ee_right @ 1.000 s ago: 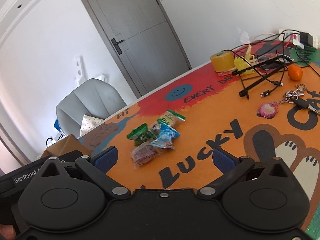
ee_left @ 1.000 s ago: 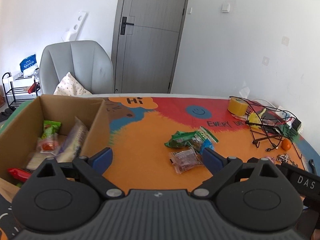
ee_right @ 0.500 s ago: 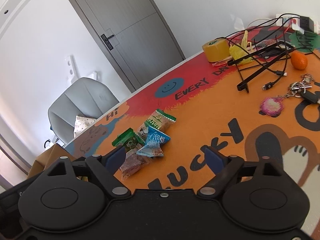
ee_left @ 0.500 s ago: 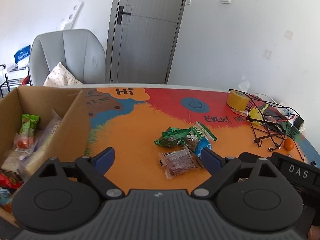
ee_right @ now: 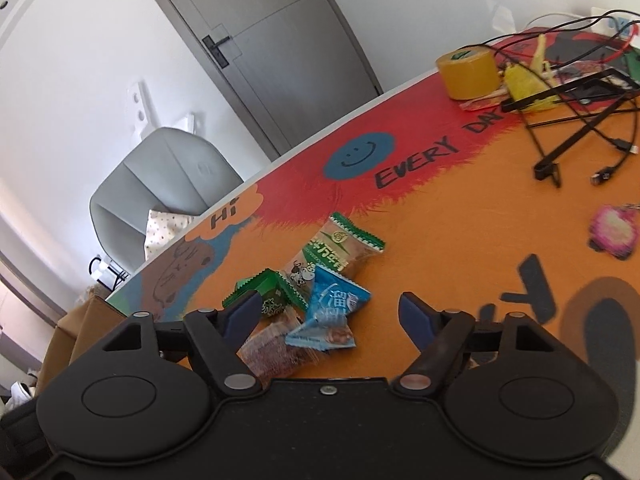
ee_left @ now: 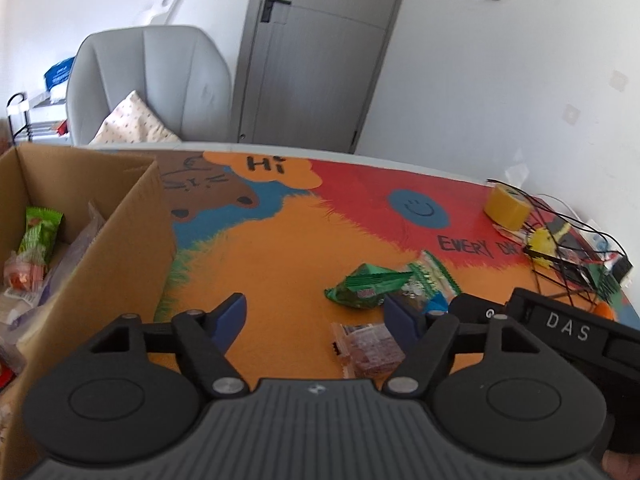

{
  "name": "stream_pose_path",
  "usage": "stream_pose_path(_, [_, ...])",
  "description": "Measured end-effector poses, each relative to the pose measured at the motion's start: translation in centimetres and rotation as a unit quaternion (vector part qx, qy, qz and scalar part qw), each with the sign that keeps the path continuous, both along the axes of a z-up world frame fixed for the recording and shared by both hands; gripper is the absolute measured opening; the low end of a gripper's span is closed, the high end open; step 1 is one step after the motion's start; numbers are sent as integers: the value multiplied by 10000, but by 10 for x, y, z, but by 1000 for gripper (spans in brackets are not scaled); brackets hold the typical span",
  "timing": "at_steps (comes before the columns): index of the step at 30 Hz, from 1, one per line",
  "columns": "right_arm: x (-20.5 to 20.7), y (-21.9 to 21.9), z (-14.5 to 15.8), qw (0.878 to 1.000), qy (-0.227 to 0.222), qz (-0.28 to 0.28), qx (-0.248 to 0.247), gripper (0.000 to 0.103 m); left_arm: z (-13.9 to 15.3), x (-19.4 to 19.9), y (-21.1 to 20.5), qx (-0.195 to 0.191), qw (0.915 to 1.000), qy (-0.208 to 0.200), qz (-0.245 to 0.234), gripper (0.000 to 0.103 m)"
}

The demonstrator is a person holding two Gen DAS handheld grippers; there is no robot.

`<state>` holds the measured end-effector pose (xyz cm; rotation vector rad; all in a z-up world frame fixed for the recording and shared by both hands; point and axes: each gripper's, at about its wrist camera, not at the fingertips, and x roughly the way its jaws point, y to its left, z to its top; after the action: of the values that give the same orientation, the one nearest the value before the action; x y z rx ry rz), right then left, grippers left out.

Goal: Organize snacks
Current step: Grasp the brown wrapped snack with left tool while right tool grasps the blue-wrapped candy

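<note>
Snack packets (ee_right: 320, 280) heaped mid-worktop (ee_left: 280, 248), well clear of every edge: green packet (ee_left: 364, 286), blue packet (ee_right: 332, 312), clear packet of brown pieces (ee_left: 370, 350). More snacks in cardboard box (ee_left: 132, 232) at left edge. Left gripper (ee_left: 316, 314) and right gripper (ee_right: 330, 314) over the heap, fingers (ee_left: 230, 316) released, just been closing, pressing on nothing. Tape roll (ee_right: 468, 70) and cables (ee_right: 580, 120) at far right corner.

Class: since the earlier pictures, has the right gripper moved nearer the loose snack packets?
Yes. The right gripper has closed in on the blue snack packet, its jaws narrowing, nothing gripped.
</note>
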<state>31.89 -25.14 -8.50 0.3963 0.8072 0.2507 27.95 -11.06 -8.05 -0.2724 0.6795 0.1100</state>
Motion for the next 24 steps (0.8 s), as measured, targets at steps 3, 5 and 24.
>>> stream_pose_path(3, [7, 6, -5, 10000, 81, 40, -8, 70, -5, 5, 3, -89, 9998, 76, 128, 69])
stream_pose_path(5, [11, 8, -8, 9999, 116, 60, -36, 69, -5, 6, 5, -94, 9997, 56, 221, 68])
stream_pose_path(24, [8, -15, -20, 9996, 256, -120, -42, 25, -23, 18, -24, -165, 9996, 212, -71, 71])
